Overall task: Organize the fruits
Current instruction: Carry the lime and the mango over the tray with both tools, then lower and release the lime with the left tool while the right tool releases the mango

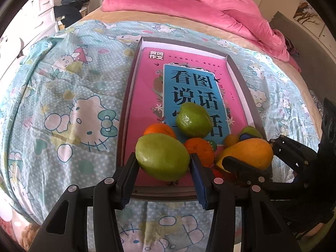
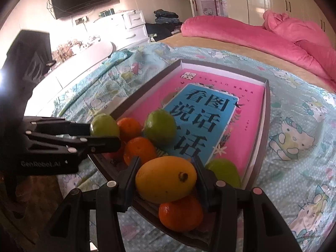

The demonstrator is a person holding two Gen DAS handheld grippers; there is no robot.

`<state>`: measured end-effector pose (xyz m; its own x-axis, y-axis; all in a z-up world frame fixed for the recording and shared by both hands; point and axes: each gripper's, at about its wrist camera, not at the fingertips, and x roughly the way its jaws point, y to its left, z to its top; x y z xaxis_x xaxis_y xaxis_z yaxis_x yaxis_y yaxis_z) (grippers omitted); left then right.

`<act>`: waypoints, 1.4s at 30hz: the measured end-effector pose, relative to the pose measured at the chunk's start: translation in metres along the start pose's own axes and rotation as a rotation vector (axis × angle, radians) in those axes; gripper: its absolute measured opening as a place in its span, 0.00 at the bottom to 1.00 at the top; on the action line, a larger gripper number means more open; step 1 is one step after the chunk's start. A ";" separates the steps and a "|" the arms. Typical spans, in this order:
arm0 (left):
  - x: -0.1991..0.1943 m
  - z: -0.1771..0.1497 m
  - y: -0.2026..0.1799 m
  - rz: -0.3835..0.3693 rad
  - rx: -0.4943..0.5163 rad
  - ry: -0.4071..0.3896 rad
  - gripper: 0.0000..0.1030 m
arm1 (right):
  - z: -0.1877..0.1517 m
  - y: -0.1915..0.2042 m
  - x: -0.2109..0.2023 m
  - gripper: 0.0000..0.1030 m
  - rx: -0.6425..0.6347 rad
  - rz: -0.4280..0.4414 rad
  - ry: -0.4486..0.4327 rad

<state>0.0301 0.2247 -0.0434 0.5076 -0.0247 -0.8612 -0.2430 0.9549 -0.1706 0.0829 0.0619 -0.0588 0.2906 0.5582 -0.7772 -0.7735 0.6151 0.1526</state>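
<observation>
1. The left gripper (image 1: pixel 162 163) is closed on a green fruit (image 1: pixel 162 156); both blue pads press on its sides. The fruit is at the near end of the tray, a little over the near rim.
2. The right gripper (image 2: pixel 166 179) is closed on a yellow mango (image 2: pixel 166 178), with one finger at each side. The mango is also at the near end of the tray, and it hangs just over an orange (image 2: pixel 180 215).
3. The tray (image 1: pixel 128 96) is a shallow box with a grey rim and white inner walls. It lies on a light blue bed sheet (image 1: pixel 63 105) with a cartoon cat print.
4. Inside the tray lies a pink book (image 1: pixel 147 96) with a blue panel and big Chinese letters.
5. On the book, at the near end, the other fruits are grouped: a second green fruit (image 1: pixel 193 120) is further in, on the blue panel, and two oranges, one (image 1: pixel 160 129) behind the held green fruit and one (image 1: pixel 199 150) between the two grippers.
6. In the right wrist view, another green fruit (image 2: pixel 223 172) lies just beside the right finger, near the tray wall.
7. At the far end of the bed there is a pink blanket (image 1: pixel 220 14), crumpled.
</observation>
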 end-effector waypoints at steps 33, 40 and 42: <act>0.006 0.000 -0.003 0.007 0.007 0.035 0.50 | -0.007 -0.008 -0.036 0.48 -0.006 -0.064 -0.059; 0.004 0.000 -0.009 0.008 0.026 0.030 0.55 | -0.007 -0.009 -0.035 0.48 0.003 -0.062 -0.054; 0.003 0.000 -0.009 0.008 0.028 0.029 0.55 | -0.008 -0.009 -0.036 0.49 0.008 -0.062 -0.054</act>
<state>0.0339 0.2159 -0.0446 0.4818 -0.0256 -0.8759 -0.2229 0.9631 -0.1508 0.0753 0.0315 -0.0371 0.3678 0.5482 -0.7511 -0.7486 0.6537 0.1105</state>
